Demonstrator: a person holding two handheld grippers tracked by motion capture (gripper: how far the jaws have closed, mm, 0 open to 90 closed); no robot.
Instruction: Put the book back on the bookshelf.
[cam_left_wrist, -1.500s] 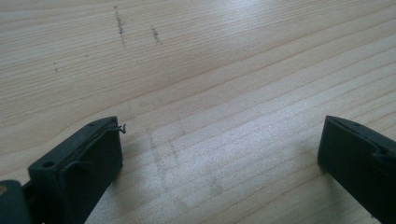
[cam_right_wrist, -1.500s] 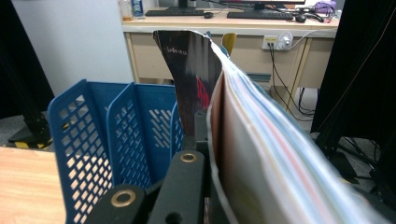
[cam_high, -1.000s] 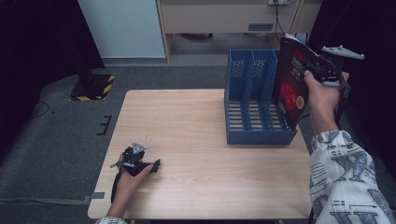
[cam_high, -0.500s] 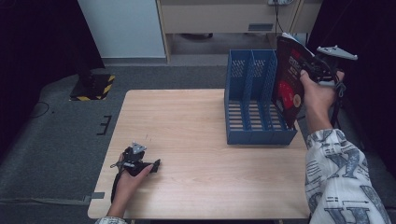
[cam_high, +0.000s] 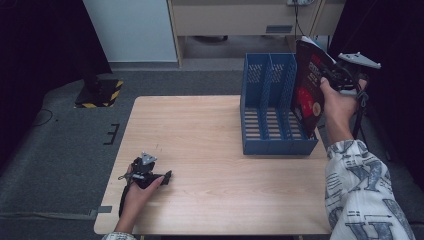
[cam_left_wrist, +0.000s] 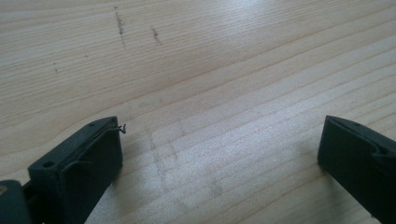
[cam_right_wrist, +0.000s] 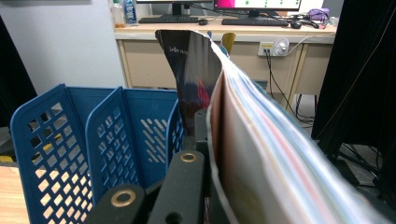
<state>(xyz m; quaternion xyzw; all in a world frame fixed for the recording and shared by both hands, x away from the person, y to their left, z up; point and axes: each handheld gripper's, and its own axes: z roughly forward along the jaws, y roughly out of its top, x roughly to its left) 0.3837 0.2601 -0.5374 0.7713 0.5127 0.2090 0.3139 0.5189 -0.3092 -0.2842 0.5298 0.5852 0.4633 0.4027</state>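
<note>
A light wooden table (cam_high: 210, 150) stands on grey carpet (cam_high: 65, 165). Off its far left corner, a black stand's base with yellow-and-black hazard stripes (cam_high: 97, 93) sits on the floor. Behind the table, a pale panel (cam_high: 132, 30) rises at the left and a beige desk (cam_high: 240, 20) at the right. On that desk lie keyboards (cam_right_wrist: 170, 19) beneath monitors, and bottles (cam_right_wrist: 123, 11) stand at its left end.
</note>
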